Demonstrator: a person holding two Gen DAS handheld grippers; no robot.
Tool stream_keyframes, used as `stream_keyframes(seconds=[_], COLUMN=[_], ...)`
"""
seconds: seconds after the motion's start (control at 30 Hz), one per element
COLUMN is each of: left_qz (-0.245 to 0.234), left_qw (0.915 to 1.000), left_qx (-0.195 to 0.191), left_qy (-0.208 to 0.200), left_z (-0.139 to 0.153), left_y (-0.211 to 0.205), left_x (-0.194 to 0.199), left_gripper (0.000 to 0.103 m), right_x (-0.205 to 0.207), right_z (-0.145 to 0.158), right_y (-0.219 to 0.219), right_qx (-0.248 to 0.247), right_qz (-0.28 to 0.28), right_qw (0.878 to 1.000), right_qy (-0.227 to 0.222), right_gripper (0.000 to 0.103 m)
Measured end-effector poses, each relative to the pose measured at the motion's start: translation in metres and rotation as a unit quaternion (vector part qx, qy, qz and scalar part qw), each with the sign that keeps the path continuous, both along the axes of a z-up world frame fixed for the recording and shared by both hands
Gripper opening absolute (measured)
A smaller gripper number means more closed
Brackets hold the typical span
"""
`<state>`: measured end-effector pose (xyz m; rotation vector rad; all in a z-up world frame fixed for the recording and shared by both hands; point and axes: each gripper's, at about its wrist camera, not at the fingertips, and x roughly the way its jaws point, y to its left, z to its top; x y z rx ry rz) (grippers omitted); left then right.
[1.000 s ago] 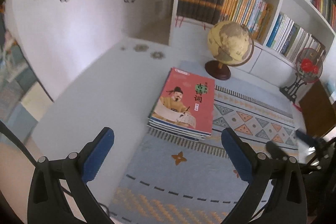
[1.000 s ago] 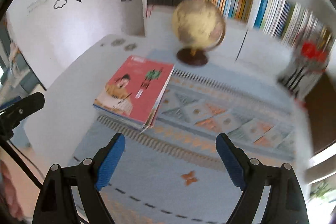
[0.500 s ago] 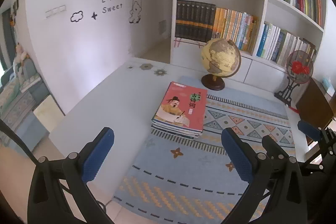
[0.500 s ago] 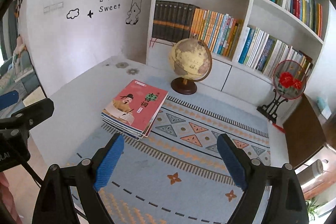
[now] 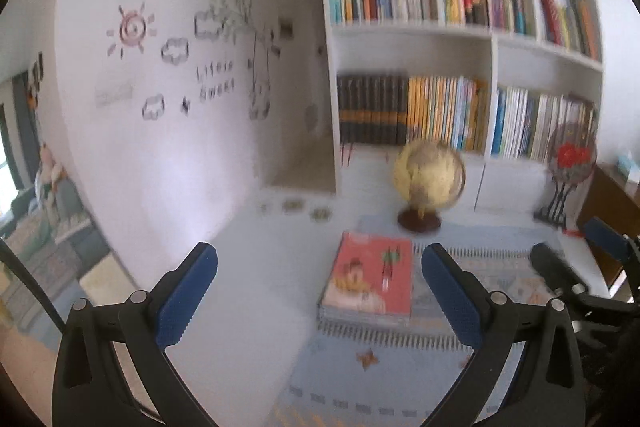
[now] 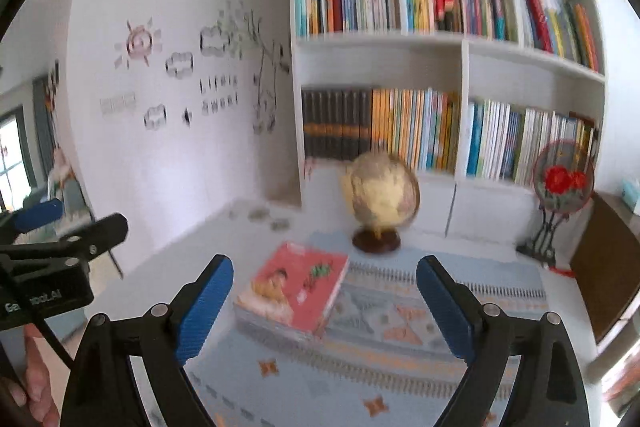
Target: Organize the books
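Books stacked on rug; cover text blurred.

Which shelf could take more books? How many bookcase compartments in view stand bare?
2: both in the white bookcase's middle row, one above the black volumes, one beside it on the right. Others may lie out of frame.

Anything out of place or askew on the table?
The stack of books lies flat on the table runner near the globe, turned askew to the runner's stripes, while the other books stand upright on the shelves.
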<state>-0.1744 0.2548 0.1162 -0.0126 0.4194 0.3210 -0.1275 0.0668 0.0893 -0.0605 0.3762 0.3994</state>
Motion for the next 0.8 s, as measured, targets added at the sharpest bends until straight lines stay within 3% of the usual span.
stream_keyframes(seconds=[0.07,0.1,0.13,0.2,0.27,0.33,0.4,0.43,0.47,0.5,0.53,0.6,0.63,0.67,0.73,0.8], left_qz=[-0.014,-0.02,-0.024,-0.028,-0.019,-0.009,-0.011,-0.028,-0.048,-0.068,-0.074,-0.075,-0.076,-0.074,-0.063,-0.06], left_qw=[0.9993,0.9993,0.9996,0.9996,0.9998,0.9992,0.9989,0.999,0.9986,0.9973,0.9965,0.9958,0.9951,0.995,0.9953,0.9954], left_qx=[0.006,0.003,-0.005,-0.008,0.01,0.04,0.045,0.034,0.019,0.003,-0.012,-0.034,-0.042,-0.042,-0.03,-0.018], left_qy=[-0.034,-0.031,-0.014,0.005,0.004,-0.004,-0.008,0.001,0.013,0.029,0.037,0.04,0.047,0.053,0.067,0.072], left_z=[0.01,0.012,0.013,0.008,0.003,-0.003,-0.012,-0.019,-0.026,-0.034,-0.04,-0.05,-0.055,-0.059,-0.067,-0.073], left_y=[0.006,0.009,0.013,0.018,0.016,0.013,0.011,0.01,0.011,0.012,0.016,0.024,0.029,0.03,0.032,0.029], left_x=[-0.002,0.002,0.012,0.026,0.032,0.039,0.042,0.049,0.055,0.062,0.067,0.071,0.075,0.077,0.082,0.084], left_gripper=[0.102,0.102,0.102,0.102,0.102,0.102,0.102,0.102,0.102,0.102,0.102,0.102,0.102,0.102,0.102,0.102], right_x=[-0.01,-0.012,-0.01,0.012,0.028,0.032,0.049,0.066,0.083,0.102,0.115,0.124,0.128,0.131,0.135,0.133], right_z=[0.01,0.01,0.007,0.005,0.005,0.004,-0.001,-0.007,-0.015,-0.031,-0.049,-0.073,-0.083,-0.088,-0.094,-0.092], right_y=[-0.007,-0.009,-0.009,-0.007,-0.011,-0.01,-0.002,0.003,0.006,0.014,0.02,0.023,0.025,0.026,0.031,0.031], right_qx=[0.036,0.04,0.031,0.018,0.054,0.066,0.067,0.092,0.124,0.173,0.215,0.272,0.279,0.271,0.229,0.218], right_qz=[0.004,0.001,-0.019,-0.026,-0.024,-0.058,-0.02,0.05,0.121,0.194,0.224,0.241,0.231,0.21,0.153,0.114], right_qw=[0.996,0.993,0.988,0.992,0.992,0.986,0.992,0.993,0.985,0.96,0.937,0.912,0.91,0.917,0.942,0.956], right_qy=[-0.076,-0.113,-0.147,-0.126,-0.107,-0.145,-0.108,-0.05,0.016,0.103,0.162,0.192,0.2,0.203,0.194,0.161], right_gripper=[0.094,0.103,0.103,0.103,0.103,0.103,0.103,0.103,0.103,0.103,0.101,0.1,0.1,0.1,0.1,0.1])
